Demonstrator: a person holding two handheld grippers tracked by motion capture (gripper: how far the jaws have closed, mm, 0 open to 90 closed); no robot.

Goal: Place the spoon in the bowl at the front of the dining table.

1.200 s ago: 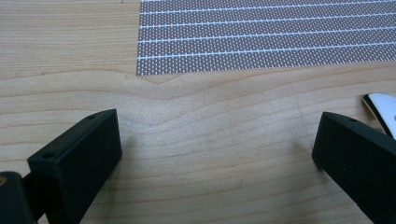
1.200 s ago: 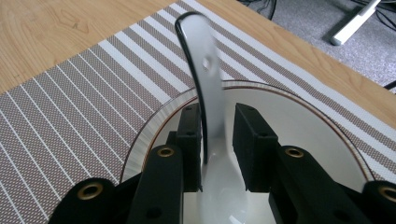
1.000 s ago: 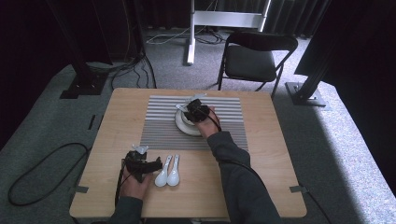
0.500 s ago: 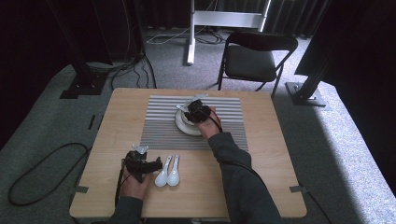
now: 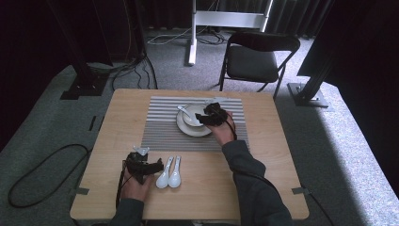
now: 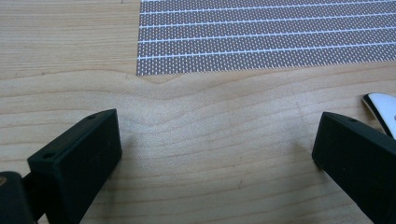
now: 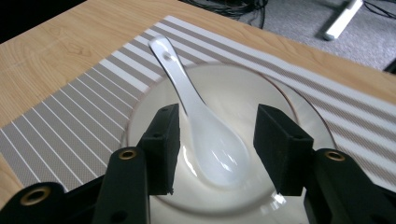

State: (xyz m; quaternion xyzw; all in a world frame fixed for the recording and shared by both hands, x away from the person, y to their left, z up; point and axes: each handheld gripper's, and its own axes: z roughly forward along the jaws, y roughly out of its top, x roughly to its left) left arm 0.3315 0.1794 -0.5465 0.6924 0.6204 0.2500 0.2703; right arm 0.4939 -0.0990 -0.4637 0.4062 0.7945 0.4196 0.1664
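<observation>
A white bowl [image 5: 194, 117] stands on a saucer [image 5: 192, 130] on the striped placemat [image 5: 160, 127], with a white spoon [image 5: 183, 112] lying in it, handle to the far left. My right gripper [image 5: 203, 117] hovers at the bowl's right rim. In the right gripper view it [image 7: 217, 121] is open, and the spoon [image 7: 187, 93] lies between the jaws, touching neither. The bowl's rim [image 7: 261, 84] curves behind them. My left gripper [image 5: 153, 165] rests near the table's front left, open wide [image 6: 215, 135] over bare wood. Two more white spoons [image 5: 168, 177] lie just to its right.
The wooden table [image 5: 263, 155] has bare room right of the placemat and along the front right. In the left gripper view, the placemat [image 6: 261, 37] lies ahead and a spoon tip [image 6: 380, 109] shows beside the right jaw. A black chair [image 5: 256, 61] stands beyond the table.
My right gripper has drawn back a little to the right from over the bowl, so more of the bowl and spoon shows. The left gripper and the two spoons have stayed put.
</observation>
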